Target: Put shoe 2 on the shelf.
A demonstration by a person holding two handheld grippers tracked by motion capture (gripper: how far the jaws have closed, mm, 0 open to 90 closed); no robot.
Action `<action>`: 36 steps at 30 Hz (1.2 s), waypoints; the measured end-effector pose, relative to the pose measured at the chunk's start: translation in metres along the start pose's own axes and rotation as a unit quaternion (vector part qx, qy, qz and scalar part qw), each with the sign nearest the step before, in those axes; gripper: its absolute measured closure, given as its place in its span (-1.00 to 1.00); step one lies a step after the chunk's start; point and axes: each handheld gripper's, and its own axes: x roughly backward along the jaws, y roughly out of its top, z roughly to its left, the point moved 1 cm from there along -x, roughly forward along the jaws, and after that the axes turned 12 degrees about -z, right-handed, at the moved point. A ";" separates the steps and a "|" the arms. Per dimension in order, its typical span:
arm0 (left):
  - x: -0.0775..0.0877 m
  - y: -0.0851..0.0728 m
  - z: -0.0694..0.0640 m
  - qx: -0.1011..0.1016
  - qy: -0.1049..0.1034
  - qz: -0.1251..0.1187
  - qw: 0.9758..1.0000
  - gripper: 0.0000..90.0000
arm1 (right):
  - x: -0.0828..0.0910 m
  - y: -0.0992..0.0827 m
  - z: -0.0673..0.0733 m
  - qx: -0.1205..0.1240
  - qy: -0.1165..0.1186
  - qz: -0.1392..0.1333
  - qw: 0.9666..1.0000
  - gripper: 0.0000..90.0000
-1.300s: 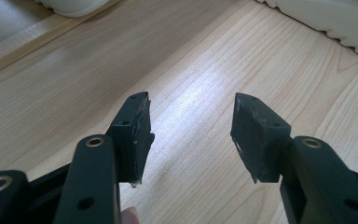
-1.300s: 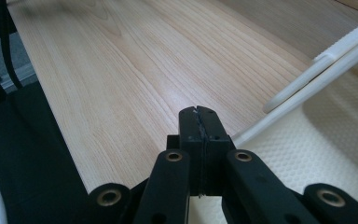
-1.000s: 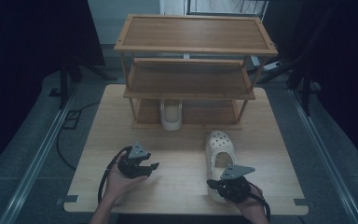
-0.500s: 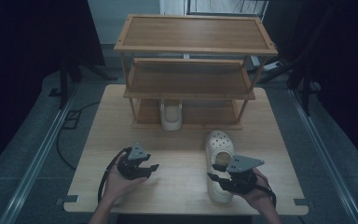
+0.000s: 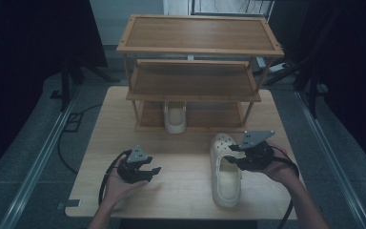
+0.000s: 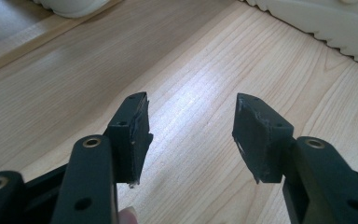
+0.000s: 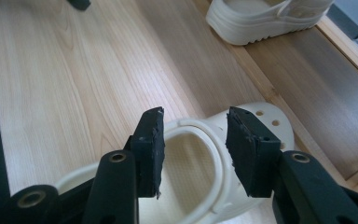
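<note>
Nearest the person, the left gripper (image 5: pixel 148 170) is held low over the bench (image 5: pixel 181 191), its fingers (image 6: pixel 133 135) spread wide with nothing between them. To its right, the right gripper (image 5: pixel 236 155) is poised above the heel opening of the cream clog (image 5: pixel 225 174); its jaws have just been opening, and in the right gripper view the fingers (image 7: pixel 150 149) are seen apart, straddling the rim of the opening without pressing it. The clog lies flat on its sole on the front right part of the bench, well short of the shelf. Its long axis runs from the person toward the wooden shoe rack (image 5: pixel 195 76), perforated toe pointing at the rack, heel toward the person. Farther back, a second cream clog (image 5: pixel 175 117) sits on the rack's bottom shelf.

If only the thin, soft rim is pinched, the clog could be expected to droop or swing at the toe when lifted, and the toe might catch the lower shelf edge or knock the shelved clog.
</note>
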 end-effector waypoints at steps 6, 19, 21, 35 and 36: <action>-0.001 0.000 0.000 -0.001 -0.004 0.004 1.000 0.03 | -0.008 -0.002 -0.014 0.013 0.023 0.040 0.999 0.25; -0.001 -0.001 0.000 -0.002 -0.006 0.005 1.000 0.02 | -0.050 -0.027 -0.039 -0.001 0.051 0.136 0.989 0.37; -0.001 -0.001 0.001 -0.003 -0.006 0.007 1.000 0.02 | -0.049 -0.027 -0.042 -0.003 0.062 0.128 0.990 0.42; 0.000 -0.001 0.002 -0.002 -0.005 0.006 1.000 0.02 | -0.033 -0.012 -0.049 0.017 -0.014 0.089 0.996 0.72; 0.000 -0.002 0.002 -0.002 -0.004 0.007 1.000 0.02 | -0.032 -0.009 -0.049 0.015 -0.015 0.083 0.996 0.72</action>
